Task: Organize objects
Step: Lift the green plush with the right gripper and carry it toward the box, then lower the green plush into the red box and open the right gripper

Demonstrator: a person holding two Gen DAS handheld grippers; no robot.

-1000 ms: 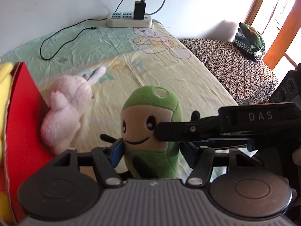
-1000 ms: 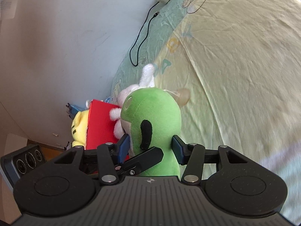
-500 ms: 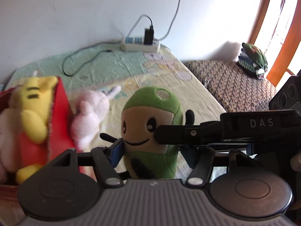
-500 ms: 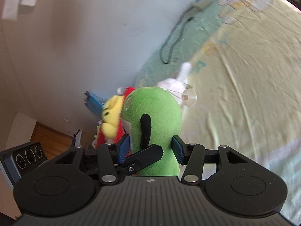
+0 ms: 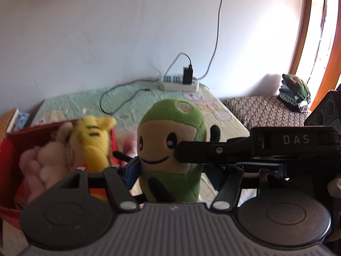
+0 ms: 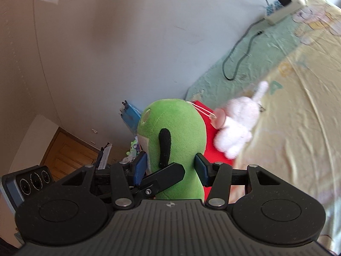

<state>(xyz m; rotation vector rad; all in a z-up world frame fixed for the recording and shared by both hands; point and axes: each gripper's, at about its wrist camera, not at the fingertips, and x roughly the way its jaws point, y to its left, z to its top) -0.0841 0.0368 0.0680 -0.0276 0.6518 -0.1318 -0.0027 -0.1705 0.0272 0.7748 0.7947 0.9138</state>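
Observation:
A green plush toy [image 5: 172, 147] with a tan smiling face is held upright above the bed by both grippers. My left gripper [image 5: 173, 171] is shut on its lower body. My right gripper [image 6: 171, 168] is shut on the same plush [image 6: 174, 143] from its side; one right finger [image 5: 213, 151] crosses the plush's face in the left wrist view. A red box [image 5: 12, 147] at the left holds a yellow plush [image 5: 93, 140] and a pale pink plush [image 5: 44, 162]. A pink bunny plush [image 6: 236, 125] lies on the bed beside the red box [image 6: 213, 149].
The bed has a green and yellow cartoon sheet [image 6: 298, 111]. A white power strip [image 5: 179, 83] with a black charger and cables lies at the wall. A patterned cover [image 5: 262, 111] and folded green clothes [image 5: 295, 91] are at the right. Books [image 5: 12, 117] stand behind the box.
Both grippers have lifted the green plush and carried it left. The red box with its yellow and pink plushes has come into fuller view, and the bed looks lower.

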